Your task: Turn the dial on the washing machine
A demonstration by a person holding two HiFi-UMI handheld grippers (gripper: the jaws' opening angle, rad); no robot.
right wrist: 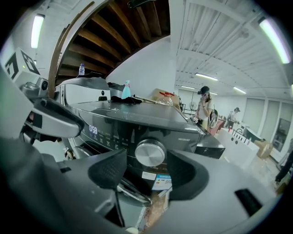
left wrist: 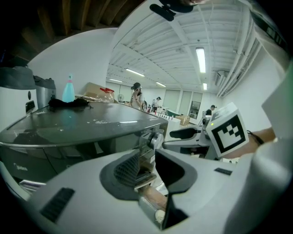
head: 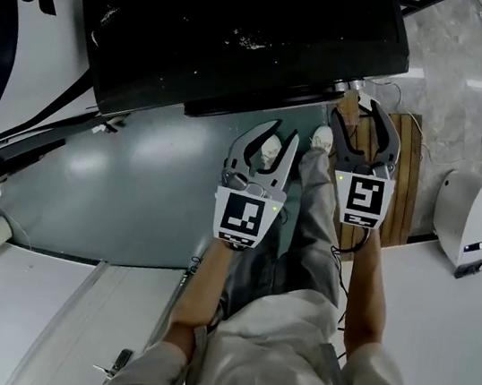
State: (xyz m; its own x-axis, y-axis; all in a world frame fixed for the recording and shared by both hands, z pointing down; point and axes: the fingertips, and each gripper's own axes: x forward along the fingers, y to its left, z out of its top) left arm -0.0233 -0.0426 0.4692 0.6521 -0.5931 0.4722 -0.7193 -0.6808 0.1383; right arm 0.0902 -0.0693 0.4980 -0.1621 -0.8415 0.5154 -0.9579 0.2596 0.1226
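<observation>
Dial point(right wrist: 149, 152) on front panel of washing machine point(right wrist: 151, 116) being framed between spread fingers point(right wrist: 109, 168) of right gripper point(right wrist: 147, 170), not being touched. Left gripper point(head: 273, 147) being held alongside, fingers spread, empty. Grasp and turn judged not yet begun.

Washing machine point(right wrist: 137, 119), control panel, left end: lit display point(right wrist: 93, 129) reads "0:58". Right end of panel: small white print point(right wrist: 184, 129), too small to read. Below dial point(right wrist: 149, 152), at front's lower edge: white label point(right wrist: 149, 175) and blue-white sticker point(right wrist: 160, 181), print illegible. Left gripper point(head: 278, 143) and right gripper point(head: 362, 116): black-white square code markers, no letters.
</observation>
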